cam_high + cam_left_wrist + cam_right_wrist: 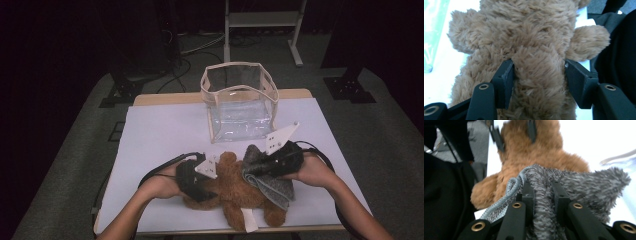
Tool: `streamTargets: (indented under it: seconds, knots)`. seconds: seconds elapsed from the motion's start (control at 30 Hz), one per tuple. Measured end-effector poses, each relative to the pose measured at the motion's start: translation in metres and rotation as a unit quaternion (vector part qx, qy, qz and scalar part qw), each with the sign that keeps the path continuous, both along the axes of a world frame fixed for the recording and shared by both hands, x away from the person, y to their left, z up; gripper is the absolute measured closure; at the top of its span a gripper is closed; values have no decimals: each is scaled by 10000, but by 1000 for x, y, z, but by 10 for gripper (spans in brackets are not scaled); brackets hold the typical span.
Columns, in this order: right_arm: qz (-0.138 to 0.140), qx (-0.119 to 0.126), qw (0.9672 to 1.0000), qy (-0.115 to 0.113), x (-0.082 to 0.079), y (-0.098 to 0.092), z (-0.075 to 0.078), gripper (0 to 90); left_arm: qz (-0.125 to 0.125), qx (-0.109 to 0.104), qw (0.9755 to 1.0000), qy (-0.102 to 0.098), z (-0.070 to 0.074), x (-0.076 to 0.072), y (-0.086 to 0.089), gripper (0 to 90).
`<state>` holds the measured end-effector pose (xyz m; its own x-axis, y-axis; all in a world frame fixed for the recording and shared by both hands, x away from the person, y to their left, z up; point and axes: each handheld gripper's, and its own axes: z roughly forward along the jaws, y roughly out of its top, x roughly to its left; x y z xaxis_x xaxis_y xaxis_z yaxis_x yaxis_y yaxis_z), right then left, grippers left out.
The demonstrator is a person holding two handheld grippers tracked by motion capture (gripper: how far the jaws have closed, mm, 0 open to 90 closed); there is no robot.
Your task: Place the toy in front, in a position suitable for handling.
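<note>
both hands level: left gripper (537, 71) clamps teddy bear (524, 32), right gripper (542, 192) pinches grey cloth (584, 187).

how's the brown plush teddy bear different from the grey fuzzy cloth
The brown plush teddy bear is a stuffed, bulky toy with limbs; the grey fuzzy cloth is a thin, folded, flecked fabric with a stitched edge. The bear lies on the white table; the cloth drapes over the bear. The left gripper straddles the bear's body; the right gripper pinches a fold of the cloth. Both are soft and shaggy.
</note>
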<state>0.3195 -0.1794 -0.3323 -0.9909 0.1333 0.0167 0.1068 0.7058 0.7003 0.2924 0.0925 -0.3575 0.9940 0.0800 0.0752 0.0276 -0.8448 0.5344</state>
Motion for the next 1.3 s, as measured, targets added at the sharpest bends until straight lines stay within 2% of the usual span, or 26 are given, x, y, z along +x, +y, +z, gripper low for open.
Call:
streamTargets:
  seconds: [0.07, 0.17, 0.3, 0.37, 0.47, 0.57, 0.7, 0.73, 0.8, 0.9, 0.93, 0.97, 1.0, 1.07, 1.23, 1.3]
  knots:
    - [7, -19, 10000, 80, -4, -2, -8, 758, -9, -63, 10000, 18, 1, -1, 1, 415]
    - [-52, -1, 10000, 59, -9, -10, -14, 759, -10, -120, 9999, -55, 10, -1, 4, 399]
    - [-195, -42, 9998, 21, -10, -19, -16, 759, 204, 29, 9993, -322, 20, -1, 10, 361]
    - [-261, -80, 9996, 15, -10, -24, -17, 759, 303, 66, 9990, -313, 18, 2, 15, 369]
    - [-323, -57, 9995, 35, -9, -27, -17, 758, 373, -30, 9989, -265, 10, 3, 17, 426]
    - [-221, 11, 9997, -70, -10, -19, -10, 758, 340, 38, 9991, -237, 4, 4, 14, 449]
    - [100, 15, 9997, -200, -13, 7, -1, 758, 342, 83, 9990, -263, 3, 3, 12, 449]
    - [201, -39, 9995, -230, -14, 17, -1, 758, 355, 86, 9990, -253, 3, 3, 13, 447]
    - [245, -148, 9992, -285, -17, 23, -4, 758, 350, 84, 9991, -243, 2, 3, 13, 444]
    - [220, -89, 9994, -248, -18, 19, -7, 758, 358, -6, 9992, -192, 1, 2, 16, 444]
    - [198, -55, 9995, -242, -18, 14, -8, 758, 366, -36, 9991, -189, 1, 2, 16, 444]
    - [83, 15, 9999, -126, -20, 2, -11, 758, 339, -8, 9992, -215, 1, 1, 14, 443]
    - [83, 15, 9999, -126, -20, 2, -11, 758, 339, -8, 9992, -215, 1, 1, 14, 442]
    - [-63, 3, 9999, -95, -21, -14, -12, 758, 331, 4, 9992, -225, 1, 1, 12, 440]
    - [-105, -123, 9997, -191, -23, -18, -7, 757, 281, 88, 9994, -176, 1, 3, 9, 437]
    - [-36, -178, 9994, -284, -23, -11, -4, 756, 253, 104, 9995, -163, 0, 3, 6, 434]
